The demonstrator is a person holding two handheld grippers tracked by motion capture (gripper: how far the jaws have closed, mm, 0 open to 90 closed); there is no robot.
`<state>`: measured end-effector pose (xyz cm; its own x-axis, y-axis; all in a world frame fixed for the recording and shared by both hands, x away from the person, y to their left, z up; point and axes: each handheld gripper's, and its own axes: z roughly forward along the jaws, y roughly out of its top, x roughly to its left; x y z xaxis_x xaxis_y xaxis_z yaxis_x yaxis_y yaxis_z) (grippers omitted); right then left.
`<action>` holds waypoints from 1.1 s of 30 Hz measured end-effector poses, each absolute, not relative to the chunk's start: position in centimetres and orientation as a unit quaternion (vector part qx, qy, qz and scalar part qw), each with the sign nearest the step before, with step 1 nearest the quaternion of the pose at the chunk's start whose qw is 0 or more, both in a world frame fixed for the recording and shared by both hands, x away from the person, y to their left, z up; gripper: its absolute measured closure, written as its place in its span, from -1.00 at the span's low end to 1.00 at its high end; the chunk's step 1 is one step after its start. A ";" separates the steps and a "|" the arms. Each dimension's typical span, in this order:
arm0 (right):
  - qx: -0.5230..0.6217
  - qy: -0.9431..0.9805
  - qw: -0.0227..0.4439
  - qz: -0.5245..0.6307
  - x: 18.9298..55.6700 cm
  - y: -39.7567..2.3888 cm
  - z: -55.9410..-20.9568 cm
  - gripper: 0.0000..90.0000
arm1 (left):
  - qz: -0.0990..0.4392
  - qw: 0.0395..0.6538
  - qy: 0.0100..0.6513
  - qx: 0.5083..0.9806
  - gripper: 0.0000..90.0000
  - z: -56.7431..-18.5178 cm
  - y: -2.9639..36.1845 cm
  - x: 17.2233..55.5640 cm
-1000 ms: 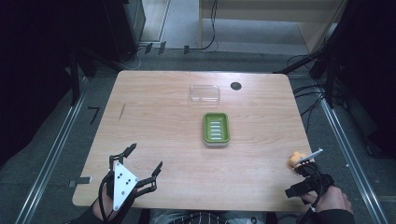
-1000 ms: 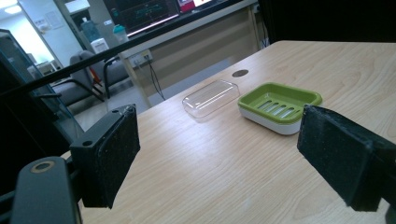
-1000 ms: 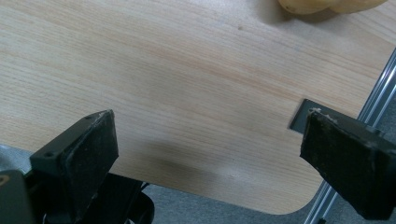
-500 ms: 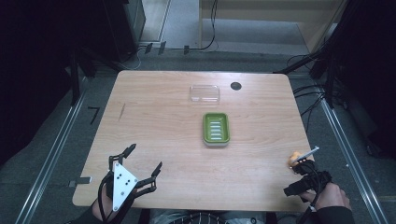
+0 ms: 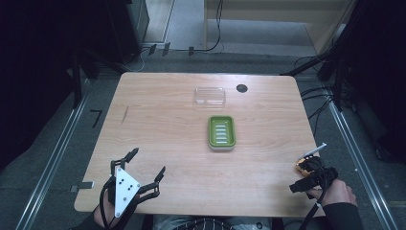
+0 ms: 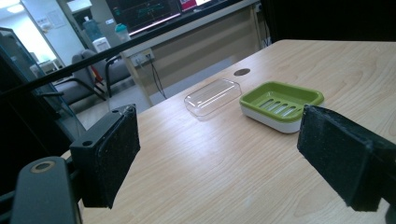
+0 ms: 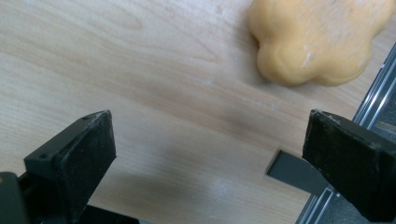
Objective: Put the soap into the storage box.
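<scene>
Close to the person, the left gripper [image 5: 148,160] has stayed where it was at the near left corner of the surface [image 5: 167,120]. Its fingers [image 6: 112,154] are spread wide and hold nothing.

At the near right corner, the right gripper [image 7: 208,121] has crept forward a little toward the orange soap [image 5: 302,165]. Its fingers [image 7: 77,158] are wide apart too, with bare wood between them. The soap lies just ahead of them, right by the right edge of the surface, not yet between them. I think a grab is about to happen, and a bit more reach is needed first.

The soap is shaped like a lumpy flower. It is round all over, so it has no long side and points no way.

Farther off, in the middle, sits the green soap dish [image 5: 221,132]. Its long side runs from near to far. Beyond it lies a clear lid [image 5: 209,95], turned sideways.
</scene>
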<state>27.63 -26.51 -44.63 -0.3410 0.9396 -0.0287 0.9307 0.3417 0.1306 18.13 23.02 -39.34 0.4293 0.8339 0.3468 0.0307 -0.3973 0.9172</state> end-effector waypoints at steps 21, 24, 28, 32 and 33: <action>0.603 0.795 0.034 0.051 30.7 -29.6 -45.5 -0.95 | 0.438 0.455 0.305 0.713 -0.70 -39.3 23.0 18.2; 0.599 0.798 0.031 0.049 31.1 -29.7 -45.8 -0.95 | 0.439 0.454 0.304 0.713 -0.70 -39.3 23.0 18.2; 0.602 0.797 0.029 0.042 31.6 -29.8 -46.2 -0.94 | 0.439 0.455 0.305 0.713 -0.70 -39.3 23.0 18.2; 0.603 0.796 0.026 0.038 32.3 -30.1 -46.5 -0.87 | 0.438 0.455 0.305 0.713 -0.70 -39.3 23.0 18.1; 0.601 0.798 0.023 0.036 32.6 -30.1 -46.7 -0.74 | 0.438 0.455 0.306 0.712 -0.70 -39.3 23.0 18.1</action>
<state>32.59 -30.14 -46.67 -0.2764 0.9610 0.0068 0.9576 0.2748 0.0860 18.15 23.01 -39.33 0.4293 0.8345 0.3455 0.0367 -0.3984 0.9165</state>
